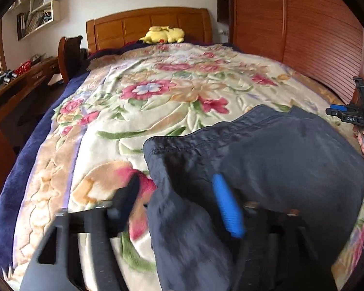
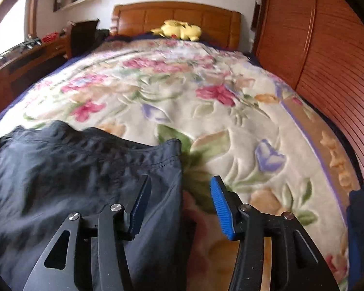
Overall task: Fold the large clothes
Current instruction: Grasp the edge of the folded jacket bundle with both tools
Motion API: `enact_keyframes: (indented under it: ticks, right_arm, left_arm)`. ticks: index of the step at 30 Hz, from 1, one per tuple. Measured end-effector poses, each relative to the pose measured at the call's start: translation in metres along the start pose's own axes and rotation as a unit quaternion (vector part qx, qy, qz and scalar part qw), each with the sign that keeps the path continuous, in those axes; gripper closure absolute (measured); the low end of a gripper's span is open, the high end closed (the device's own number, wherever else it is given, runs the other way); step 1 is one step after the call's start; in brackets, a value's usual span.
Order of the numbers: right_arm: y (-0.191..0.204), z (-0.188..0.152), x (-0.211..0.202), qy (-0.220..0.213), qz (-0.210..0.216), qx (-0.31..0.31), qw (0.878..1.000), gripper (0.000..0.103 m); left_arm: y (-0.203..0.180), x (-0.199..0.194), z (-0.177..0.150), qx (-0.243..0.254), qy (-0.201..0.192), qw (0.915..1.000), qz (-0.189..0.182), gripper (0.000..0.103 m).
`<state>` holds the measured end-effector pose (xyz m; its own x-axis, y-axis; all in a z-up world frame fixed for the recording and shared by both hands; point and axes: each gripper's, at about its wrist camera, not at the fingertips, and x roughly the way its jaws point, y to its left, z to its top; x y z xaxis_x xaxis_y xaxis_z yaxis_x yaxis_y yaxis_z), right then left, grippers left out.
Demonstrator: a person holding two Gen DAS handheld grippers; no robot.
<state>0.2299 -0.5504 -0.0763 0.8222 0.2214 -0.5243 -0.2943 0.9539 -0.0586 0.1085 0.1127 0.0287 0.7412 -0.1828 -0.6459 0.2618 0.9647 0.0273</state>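
A dark navy garment [image 1: 267,160] lies on the floral blanket near the bed's foot; it also shows in the right wrist view [image 2: 72,169]. My left gripper [image 1: 177,184] is open, its jaws straddling the garment's left corner, with cloth between them. My right gripper [image 2: 179,184] is open, its jaws on either side of the garment's right edge. The right gripper also appears at the right edge of the left wrist view [image 1: 351,116], held in a hand.
The floral blanket [image 1: 157,92] covers the bed. A yellow plush toy [image 1: 162,35] lies by the wooden headboard [image 1: 148,24]. A wooden wardrobe [image 2: 327,60] stands along the right, a desk [image 1: 24,82] on the left.
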Motion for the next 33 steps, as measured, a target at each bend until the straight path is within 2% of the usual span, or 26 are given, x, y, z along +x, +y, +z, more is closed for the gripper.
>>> enact_keyframes:
  ticks: [6, 9, 15, 22, 24, 27, 33]
  right_arm:
    - [0.011, -0.045, -0.072, -0.027, 0.040, -0.003, 0.999, 0.041]
    - [0.015, -0.071, -0.092, -0.022, 0.057, -0.009, 0.998, 0.034]
    - [0.010, -0.115, -0.121, -0.007, 0.050, -0.004, 0.999, 0.033]
    - [0.003, -0.127, -0.132, 0.004, 0.051, 0.027, 0.998, 0.033]
    - [0.005, -0.129, -0.136, -0.001, 0.063, 0.038, 0.997, 0.033]
    - [0.011, -0.132, -0.139, -0.010, 0.058, 0.032, 0.998, 0.033]
    - [0.012, -0.138, -0.121, 0.004, 0.064, 0.027, 0.998, 0.033]
  left_arm:
    - [-0.012, -0.049, -0.033, -0.003, -0.026, 0.9997, -0.003, 0.025]
    - [-0.012, -0.067, -0.052, -0.017, -0.028, 0.9995, -0.001, 0.025]
    - [-0.012, -0.092, -0.094, -0.032, -0.025, 0.9991, 0.007, 0.025]
    - [-0.014, -0.097, -0.119, -0.034, -0.010, 0.9991, 0.022, 0.025]
    - [-0.016, -0.098, -0.125, -0.036, -0.007, 0.9989, 0.028, 0.025]
    - [-0.017, -0.099, -0.133, -0.042, -0.003, 0.9987, 0.029, 0.025]
    - [-0.022, -0.092, -0.141, -0.044, 0.009, 0.9983, 0.038, 0.025]
